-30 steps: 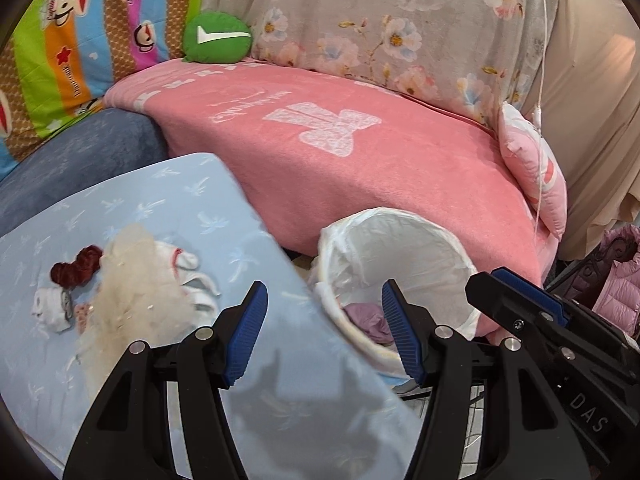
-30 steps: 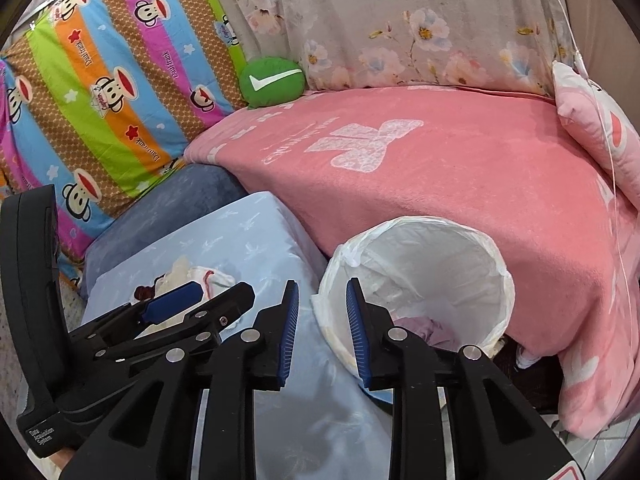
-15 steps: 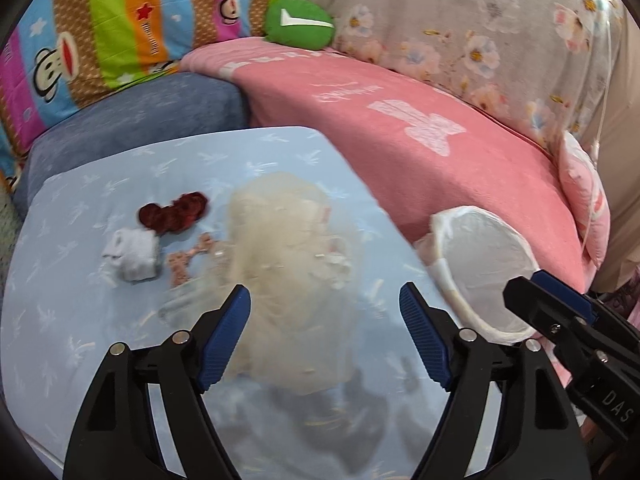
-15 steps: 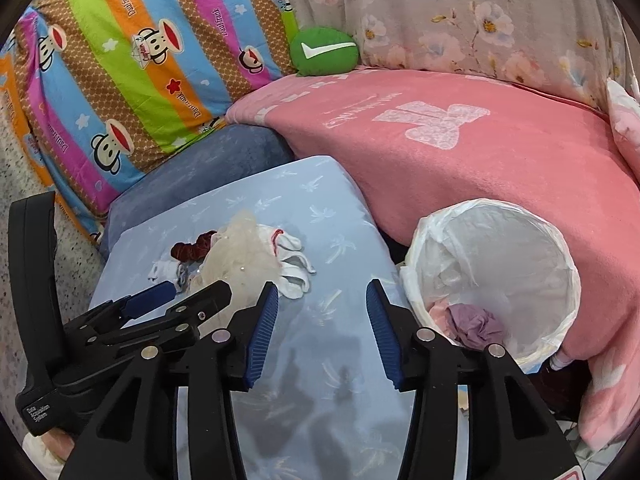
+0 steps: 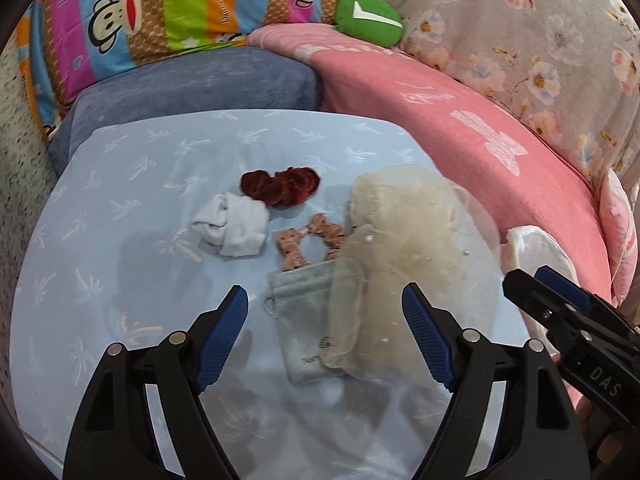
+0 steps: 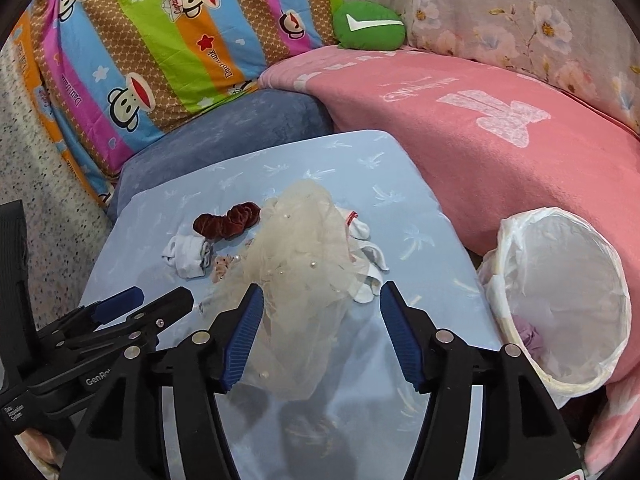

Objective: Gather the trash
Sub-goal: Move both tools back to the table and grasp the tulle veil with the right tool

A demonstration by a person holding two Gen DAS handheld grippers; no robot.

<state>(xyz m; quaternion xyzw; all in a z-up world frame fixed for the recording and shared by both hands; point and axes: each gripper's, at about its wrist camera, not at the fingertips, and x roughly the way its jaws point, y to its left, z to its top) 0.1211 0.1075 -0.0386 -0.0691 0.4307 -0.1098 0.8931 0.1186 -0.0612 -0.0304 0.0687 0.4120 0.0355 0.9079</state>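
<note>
Your left claw [image 5: 324,336] is hovering with its jaws spread wide and empty, above a grey drawstring pouch [image 5: 306,320] lying on the blue-clothed tabletop [image 5: 120,200]. Your right claw [image 6: 320,332] is likewise gaping and holding nothing, poised over the near edge of a cream tulle bundle [image 6: 300,276] studded with pearls. The tulle is overlapping the pouch's right side. Just beyond the pouch, a pink printed scrunchie [image 5: 310,240] is lying; to its left sits a folded white sock [image 5: 236,230], touching a dark red velvet scrunchie [image 5: 280,186] at the far side. White gloves [image 6: 366,256] are peeking out from under the tulle's right edge. Right of the tabletop, a white-lined trash bin [image 6: 560,296] is standing against the pink-blanketed sofa [image 6: 480,128].
</note>
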